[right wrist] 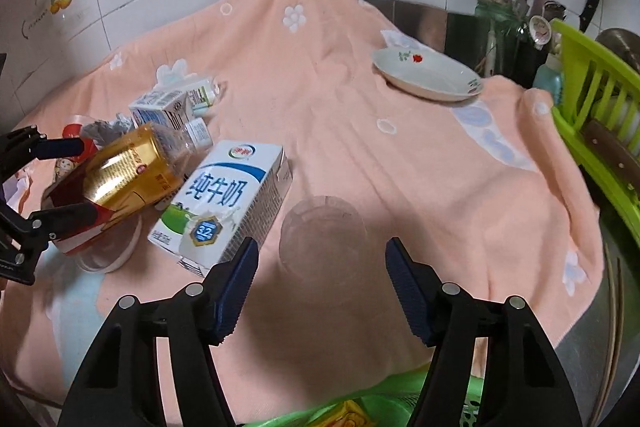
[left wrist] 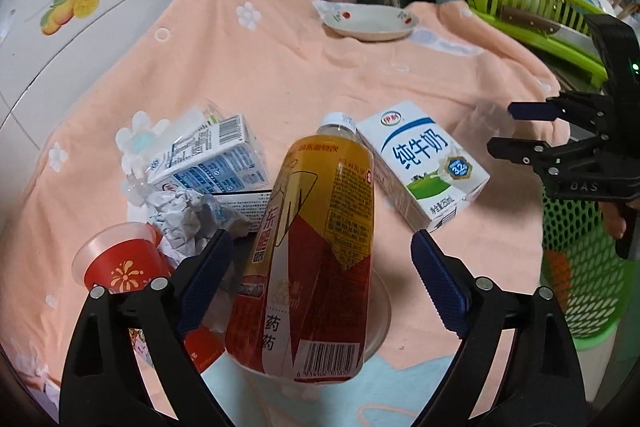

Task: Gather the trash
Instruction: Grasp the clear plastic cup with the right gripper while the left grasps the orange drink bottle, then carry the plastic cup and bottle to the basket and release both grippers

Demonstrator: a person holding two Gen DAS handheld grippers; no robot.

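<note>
A drink bottle (left wrist: 320,247) with a yellow and red label lies on the peach towel (left wrist: 280,67), its base on a clear lid. My left gripper (left wrist: 320,255) is open around it, pads clear of its sides; the right wrist view shows that gripper (right wrist: 68,179) beside the bottle (right wrist: 124,167). A clear plastic cup (right wrist: 324,227) lies just ahead of my right gripper (right wrist: 322,259), whose blue pads stand apart from it. A milk carton (right wrist: 224,199) lies between bottle and cup. A second carton (left wrist: 212,159), crumpled paper (left wrist: 188,219) and a red cup (left wrist: 120,259) lie left of the bottle.
A green mesh basket (left wrist: 580,259) stands at the towel's near right edge, with a yellow item inside. A white plate (right wrist: 428,75) sits at the back. A green dish rack (right wrist: 592,99) with dishes and a knife borders the right. Tiled wall and pipes stand behind.
</note>
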